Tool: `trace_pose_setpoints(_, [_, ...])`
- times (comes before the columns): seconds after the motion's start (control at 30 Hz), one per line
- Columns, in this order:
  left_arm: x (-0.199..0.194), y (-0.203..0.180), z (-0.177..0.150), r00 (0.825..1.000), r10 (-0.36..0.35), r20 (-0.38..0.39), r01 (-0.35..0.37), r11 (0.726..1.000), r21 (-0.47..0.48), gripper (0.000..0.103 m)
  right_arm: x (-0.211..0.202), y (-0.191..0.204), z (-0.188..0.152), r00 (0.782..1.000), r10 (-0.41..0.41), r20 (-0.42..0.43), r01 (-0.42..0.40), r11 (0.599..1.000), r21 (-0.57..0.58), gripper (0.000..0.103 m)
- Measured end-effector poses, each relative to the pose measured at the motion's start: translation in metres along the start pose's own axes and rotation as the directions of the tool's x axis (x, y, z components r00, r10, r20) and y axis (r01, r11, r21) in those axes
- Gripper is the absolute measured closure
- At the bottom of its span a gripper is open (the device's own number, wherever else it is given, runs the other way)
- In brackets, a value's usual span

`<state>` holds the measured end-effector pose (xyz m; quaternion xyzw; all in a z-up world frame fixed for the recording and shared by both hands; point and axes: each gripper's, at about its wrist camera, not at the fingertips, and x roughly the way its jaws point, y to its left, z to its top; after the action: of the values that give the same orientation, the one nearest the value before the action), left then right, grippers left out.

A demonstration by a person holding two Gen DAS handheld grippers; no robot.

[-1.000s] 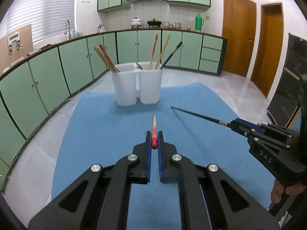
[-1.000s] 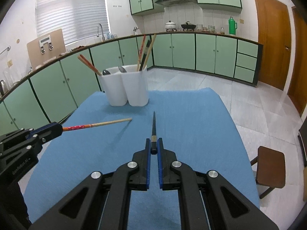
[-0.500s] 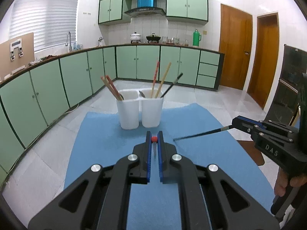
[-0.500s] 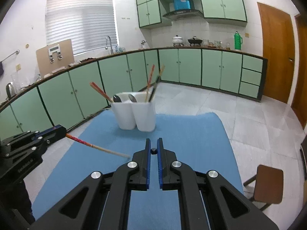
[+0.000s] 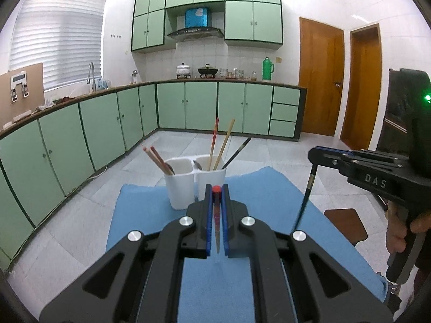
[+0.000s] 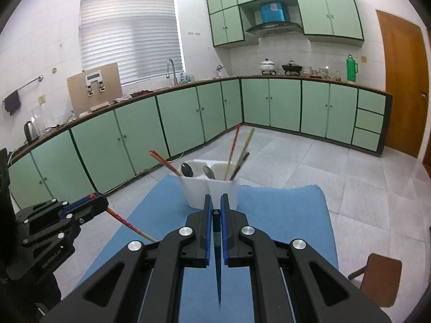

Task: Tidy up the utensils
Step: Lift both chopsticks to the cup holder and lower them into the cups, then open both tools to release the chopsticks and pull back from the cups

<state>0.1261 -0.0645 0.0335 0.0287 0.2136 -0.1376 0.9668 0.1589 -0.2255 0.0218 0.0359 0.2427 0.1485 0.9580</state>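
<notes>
My left gripper pinches a red-patterned chopstick, my right gripper a black chopstick, both hanging tip-down near the white two-cup holder. Pinched only at their ends, they could swing, miss the cup, or strike chopsticks already standing inside.

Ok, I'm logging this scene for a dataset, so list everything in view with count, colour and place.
utensil holder: one, white, two compartments, far end of cloth
blue cloth: one, covers table
chopsticks in holder: about five, red, tan, black
spoons: two, metal, one per compartment
red chopstick: one, in left hand-held gripper, tip down
black chopstick: one, in right hand-held gripper, tip down
cabinets: green, along walls
thermos: one, green, counter
stool: one, brown, right of table
hand: one, on right handle
</notes>
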Motion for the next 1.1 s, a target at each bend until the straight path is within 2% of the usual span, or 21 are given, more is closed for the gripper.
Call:
trace_pose_setpoints(0.3, [-0.004,0.009,0.036,0.996,0.009,0.087,-0.010,1.000,0.015,0.098,0.001,0.006,0.044,0.998,0.047,0.046,-0.046,0.999,-0.029,0.097])
trace_pose_setpoints(0.67, [0.016,0.024,0.100,0.981,0.034,0.194,-0.040,0.999,0.025,0.098,0.026,0.008,0.117,0.990,0.052,0.134,-0.046,0.998,-0.050,0.097])
trace_pose_setpoints(0.87, [0.043,0.033,0.128,0.976,0.048,0.212,-0.056,0.998,0.029,0.098,0.042,0.005,0.151,0.986,0.040,0.164,-0.031,0.998,-0.053,0.097])
trace_pose_setpoints(1.1, [0.082,0.047,0.140,0.979,0.054,0.196,-0.060,0.998,0.021,0.098,0.073,-0.004,0.183,0.982,0.031,0.185,-0.025,0.999,-0.035,0.097])
